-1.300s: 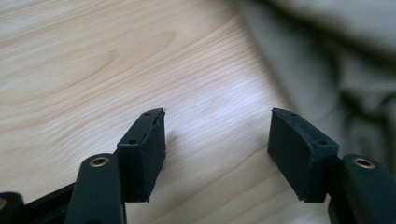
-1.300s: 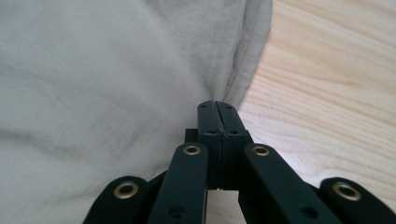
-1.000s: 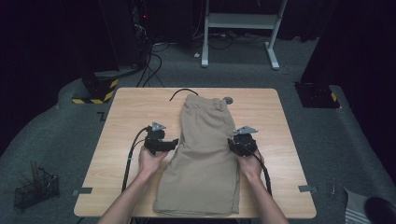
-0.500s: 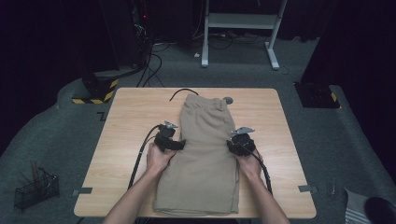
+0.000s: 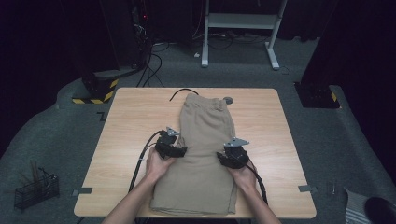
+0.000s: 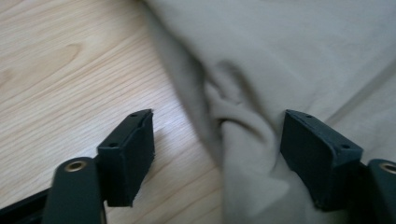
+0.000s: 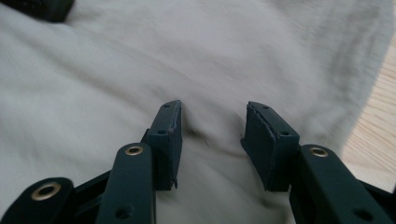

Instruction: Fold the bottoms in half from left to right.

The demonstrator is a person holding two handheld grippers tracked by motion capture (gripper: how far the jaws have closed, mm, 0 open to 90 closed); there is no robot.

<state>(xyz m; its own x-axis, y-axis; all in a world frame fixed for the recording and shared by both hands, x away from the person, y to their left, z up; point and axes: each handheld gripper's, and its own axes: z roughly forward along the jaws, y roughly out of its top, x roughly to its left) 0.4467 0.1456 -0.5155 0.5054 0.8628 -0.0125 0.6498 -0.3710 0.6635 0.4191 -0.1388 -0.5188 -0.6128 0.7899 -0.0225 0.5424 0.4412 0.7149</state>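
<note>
My light wooden worktop (image 5: pixel 121 135) is the biggest thing here. On it lie the tan cloth shorts (image 5: pixel 201 172), folded the long way into one tall strip. The waistband sits at 12 o'clock, far from me. The leg ends sit at 6 o'clock, right by the near edge of the worktop.

So I think the first fold is done. The shorts are already half as wide. What is left, I think, is to fold them the short way, so one end comes over the other, and then pat them flat. That part is not begun.

My left gripper (image 5: pixel 173 150) is at 9 o'clock of the shorts, on their left edge. In the left gripper view, it (image 6: pixel 217 154) is open wide. A bunched ridge of cloth stands between the jaws. One jaw is over the bare wood and the other is on the cloth. The pads do not squeeze the ridge.

My right gripper (image 5: pixel 229 158) is at 3 o'clock, near the right edge. In the right gripper view, it (image 7: pixel 212 140) is about half open, and its jaws have just been opening. Flat cloth lies under it, and nothing is pinched.

A thin black cord (image 5: pixel 180 92) lies at 11 o'clock by the waistband.
</note>
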